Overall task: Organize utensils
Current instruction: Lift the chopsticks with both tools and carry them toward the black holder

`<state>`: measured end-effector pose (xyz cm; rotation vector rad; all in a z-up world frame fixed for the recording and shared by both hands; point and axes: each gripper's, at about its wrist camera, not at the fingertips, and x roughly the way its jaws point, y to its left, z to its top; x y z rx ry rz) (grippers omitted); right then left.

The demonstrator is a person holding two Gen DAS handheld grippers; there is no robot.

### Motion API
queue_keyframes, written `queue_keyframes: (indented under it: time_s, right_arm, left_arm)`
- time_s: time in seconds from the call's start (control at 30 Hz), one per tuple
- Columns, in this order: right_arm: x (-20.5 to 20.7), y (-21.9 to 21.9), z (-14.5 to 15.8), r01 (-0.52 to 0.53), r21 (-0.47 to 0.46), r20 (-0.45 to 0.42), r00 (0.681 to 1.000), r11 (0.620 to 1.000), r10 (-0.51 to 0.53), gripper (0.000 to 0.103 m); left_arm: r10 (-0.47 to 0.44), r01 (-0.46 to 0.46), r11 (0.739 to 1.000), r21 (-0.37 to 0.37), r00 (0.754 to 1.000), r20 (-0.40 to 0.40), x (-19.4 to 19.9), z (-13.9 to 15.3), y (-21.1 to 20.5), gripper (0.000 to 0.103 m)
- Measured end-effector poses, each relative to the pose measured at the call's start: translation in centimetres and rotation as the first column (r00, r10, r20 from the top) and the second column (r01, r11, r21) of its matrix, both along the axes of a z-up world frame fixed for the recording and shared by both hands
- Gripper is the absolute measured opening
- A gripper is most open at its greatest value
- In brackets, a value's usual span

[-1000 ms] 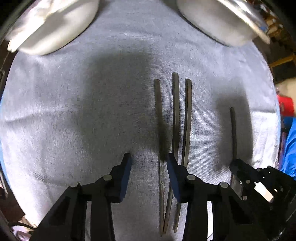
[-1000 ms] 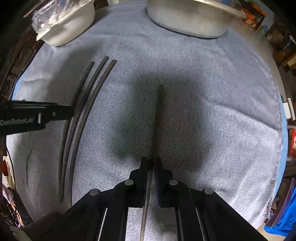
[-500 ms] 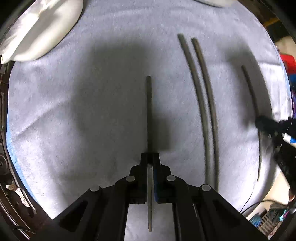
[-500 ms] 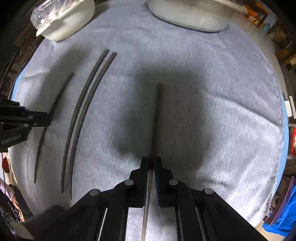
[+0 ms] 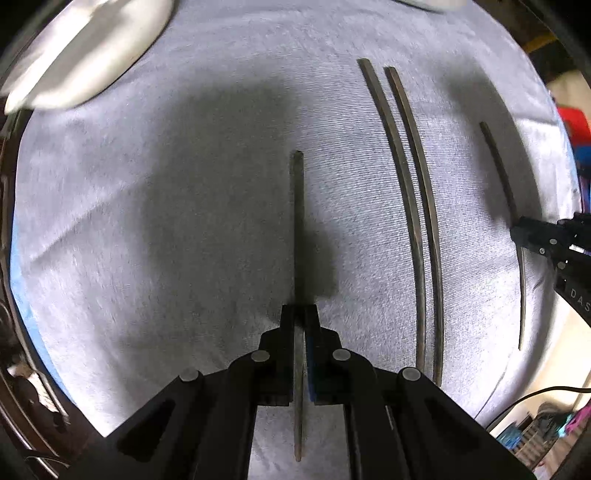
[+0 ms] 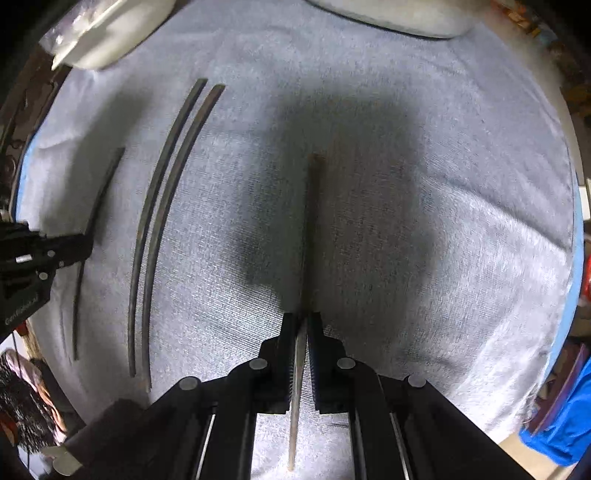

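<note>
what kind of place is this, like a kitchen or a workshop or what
Probably a home dining or kitchen table, though cluttered surroundings make it uncertain. A grey cloth covers the table, dark chopsticks lie on it, and a white dish and a metal basin sit at the far edge.

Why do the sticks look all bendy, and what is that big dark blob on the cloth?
Left wrist view: the two loose chopsticks look curved only because of the fisheye lens; the dark blob on the cloth is the shadow of the left gripper and its chopstick. Right wrist view: a similar shadow lies around the right gripper; the white dish is smeared by motion blur.
</note>
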<state>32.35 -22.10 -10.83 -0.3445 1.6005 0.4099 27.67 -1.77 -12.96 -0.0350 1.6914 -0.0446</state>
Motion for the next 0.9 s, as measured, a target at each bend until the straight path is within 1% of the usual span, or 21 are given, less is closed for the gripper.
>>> queue_keyframes:
  time_s: [0.1, 0.17, 0.2, 0.27, 0.33, 0.43, 0.57, 0.7, 0.77, 0.9]
  right_arm:
    - [-0.9, -1.2, 0.4, 0.038, 0.026, 0.024, 0.999, 0.999, -0.039, 0.007]
    - [-1.5, -2.1, 0.9, 0.068, 0.064, 0.042, 0.997, 0.996, -0.071, 0.007]
    - [-1.9, -2.6, 1.3, 0.085, 0.087, 0.055, 0.994, 0.993, -0.090, 0.007]
    - [-2.7, -3.5, 2.3, 0.110, 0.118, 0.086, 0.989, 0.987, -0.121, 0.007]
    - [-3.3, -4.3, 3.0, 0.131, 0.142, 0.108, 0.983, 0.981, -0.147, 0.007]
    - [-4.3, -5.0, 4.2, 0.148, 0.159, 0.143, 0.975, 0.976, -0.172, 0.007]
    - [-5.4, -6.0, 5.5, 0.161, 0.181, 0.174, 0.966, 0.970, -0.193, 0.007]
    - [-6.7, -6.4, 6.9, 0.173, 0.212, 0.203, 0.955, 0.962, -0.216, 0.007]
    - [-7.5, -6.8, 7.7, 0.181, 0.241, 0.219, 0.947, 0.954, -0.235, 0.007]
    - [-8.4, -7.1, 9.4, 0.204, 0.309, 0.250, 0.925, 0.929, -0.286, 0.007]
  left_arm:
    - [0.028, -0.028, 1.000, -0.003, 0.999, 0.036, -1.4, 0.3, 0.5, 0.005]
    - [0.071, -0.070, 0.997, -0.024, 0.995, 0.069, -2.7, 0.5, 1.1, 0.005]
    - [0.081, -0.080, 0.997, -0.022, 0.993, 0.083, -3.2, 0.7, 1.2, 0.005]
    - [0.109, -0.108, 0.994, -0.018, 0.985, 0.132, -4.5, 1.2, 1.6, 0.005]
    - [0.131, -0.129, 0.991, -0.022, 0.978, 0.161, -5.6, 1.5, 1.8, 0.005]
    - [0.145, -0.145, 0.989, -0.019, 0.965, 0.218, -7.8, 2.0, 2.1, 0.005]
    - [0.154, -0.155, 0.988, -0.019, 0.948, 0.278, -10.2, 3.8, 1.4, 0.005]
    - [0.160, -0.166, 0.986, -0.013, 0.922, 0.352, -12.2, 5.8, 1.8, 0.005]
    - [0.167, -0.172, 0.985, -0.020, 0.907, 0.386, -13.8, 7.5, 1.6, 0.005]
    - [0.213, -0.200, 0.977, -0.078, 0.867, 0.450, -15.6, 10.3, 2.2, 0.005]
